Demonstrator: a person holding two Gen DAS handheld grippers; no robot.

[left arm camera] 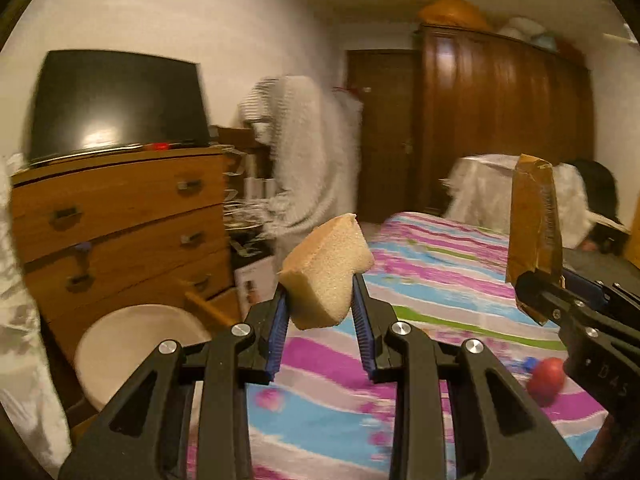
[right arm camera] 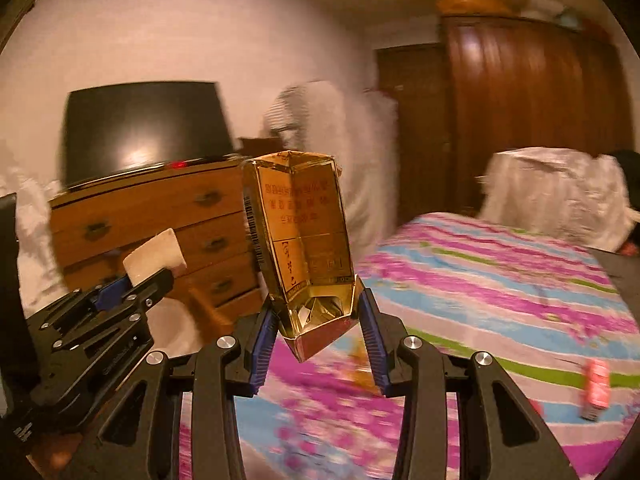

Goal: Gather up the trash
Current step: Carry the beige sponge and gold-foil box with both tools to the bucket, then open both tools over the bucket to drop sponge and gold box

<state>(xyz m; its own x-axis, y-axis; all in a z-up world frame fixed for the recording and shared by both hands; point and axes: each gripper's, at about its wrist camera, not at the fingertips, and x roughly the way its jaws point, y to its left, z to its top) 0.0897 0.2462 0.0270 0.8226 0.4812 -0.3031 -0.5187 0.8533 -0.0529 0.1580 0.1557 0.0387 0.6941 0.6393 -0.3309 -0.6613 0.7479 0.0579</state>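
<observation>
Squeezing a sponge (left arm camera: pixel 326 270) in left tongs (left arm camera: pixel 320 300), right tongs (right arm camera: pixel 318 312) gripping gold carton (right arm camera: pixel 302 240) (crumpled).

Your left wrist camera sits just behind the left tool (left arm camera: pixel 320 296) and looks forward along its fingers, slightly downward, over the striped bed (left arm camera: pixel 440 280) toward the far wall. Your right wrist camera rides the same way behind the right tool (right arm camera: pixel 318 320), facing nearly the same direction from a spot beside the first. Each view catches the other tool at its edge: the right one at the right of the left view, the left one at the lower left of the right view. Both share the wooden dresser (left arm camera: pixel 132 216), the dark wardrobe (left arm camera: pixel 500 112) and the bed.
</observation>
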